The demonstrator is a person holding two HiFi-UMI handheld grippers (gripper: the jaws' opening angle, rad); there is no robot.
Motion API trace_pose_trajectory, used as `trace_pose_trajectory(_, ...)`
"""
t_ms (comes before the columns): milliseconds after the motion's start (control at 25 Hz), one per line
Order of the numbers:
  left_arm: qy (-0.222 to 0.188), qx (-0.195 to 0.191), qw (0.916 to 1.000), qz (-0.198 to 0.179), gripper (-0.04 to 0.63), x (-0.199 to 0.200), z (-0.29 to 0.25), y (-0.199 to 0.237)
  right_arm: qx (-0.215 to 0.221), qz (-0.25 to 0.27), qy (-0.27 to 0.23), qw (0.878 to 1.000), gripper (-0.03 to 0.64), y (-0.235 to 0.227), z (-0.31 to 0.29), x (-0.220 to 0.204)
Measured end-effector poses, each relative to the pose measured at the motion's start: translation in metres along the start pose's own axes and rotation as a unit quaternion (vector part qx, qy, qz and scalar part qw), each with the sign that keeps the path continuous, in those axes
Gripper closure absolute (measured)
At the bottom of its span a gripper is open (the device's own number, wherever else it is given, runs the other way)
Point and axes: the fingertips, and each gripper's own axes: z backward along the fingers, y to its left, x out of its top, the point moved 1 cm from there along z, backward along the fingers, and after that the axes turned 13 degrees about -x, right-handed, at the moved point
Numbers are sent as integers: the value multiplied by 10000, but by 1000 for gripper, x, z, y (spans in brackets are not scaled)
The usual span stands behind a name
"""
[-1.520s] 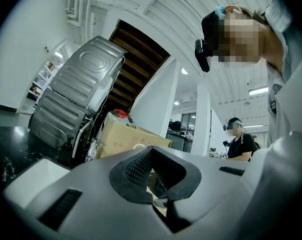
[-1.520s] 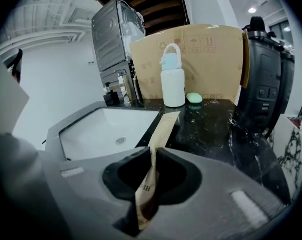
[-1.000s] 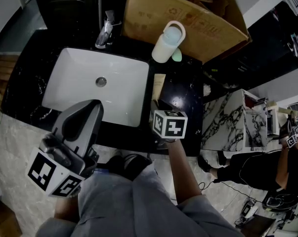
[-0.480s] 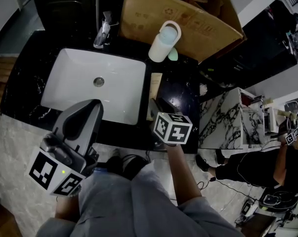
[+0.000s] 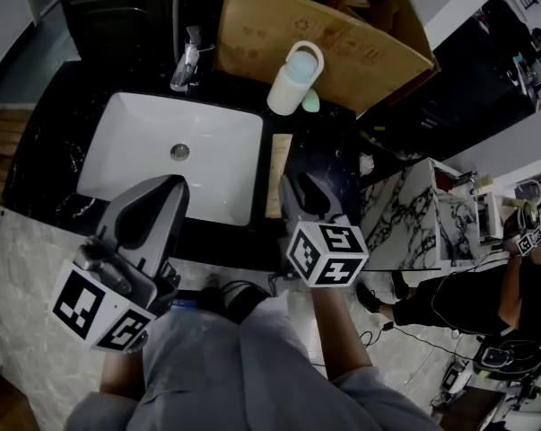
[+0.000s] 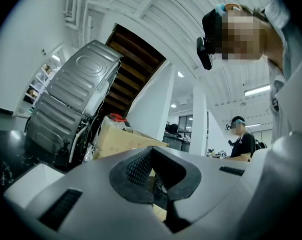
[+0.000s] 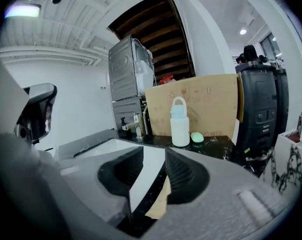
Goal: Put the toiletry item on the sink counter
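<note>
The toiletry item [image 5: 279, 169] is lying flat on the black counter [image 5: 340, 155], just beside the white sink [image 5: 135, 173]. The right gripper [image 5: 299, 189] is hovering over it, its jaws standing spread (they have just been opening) and pinching nothing. The left gripper [image 5: 167, 191] is hanging near the sink's front edge, jaws pressed together on nothing.

The black bench [image 5: 331, 162] held a white sink [image 5: 218, 180]. A flat tan packet [image 5: 279, 174] lay just right of the sink. Behind the sink stood a faucet [image 5: 186, 61], a white bottle [image 5: 292, 81] and a green soap [image 5: 310, 101].
</note>
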Motion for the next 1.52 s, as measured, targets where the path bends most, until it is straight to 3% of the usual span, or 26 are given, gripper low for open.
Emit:
trace_pose_trajectory(160,-6,-22,10000,-63,592,4,-2,0,110,-21,-395,9992,494,9,19,25)
trace_pose_trajectory(200,-11,-24,10000,-81,592,6,-2,0,102,-41,-493,9987,531,10,23,31)
trace_pose_trajectory(480,-12,-9,10000,-98,592,8,-2,0,175,107,-1082,9939,604,18,51,60)
trace_pose_trajectory(1120,158,84,9998,-72,592,-3,2,3,-179,-137,-1228,9922,619,-3,79,61)
trace_pose_trajectory(1520,139,300,9995,-4,592,-6,11,10,-65,-115,-1205,9926,620,1,82,64)
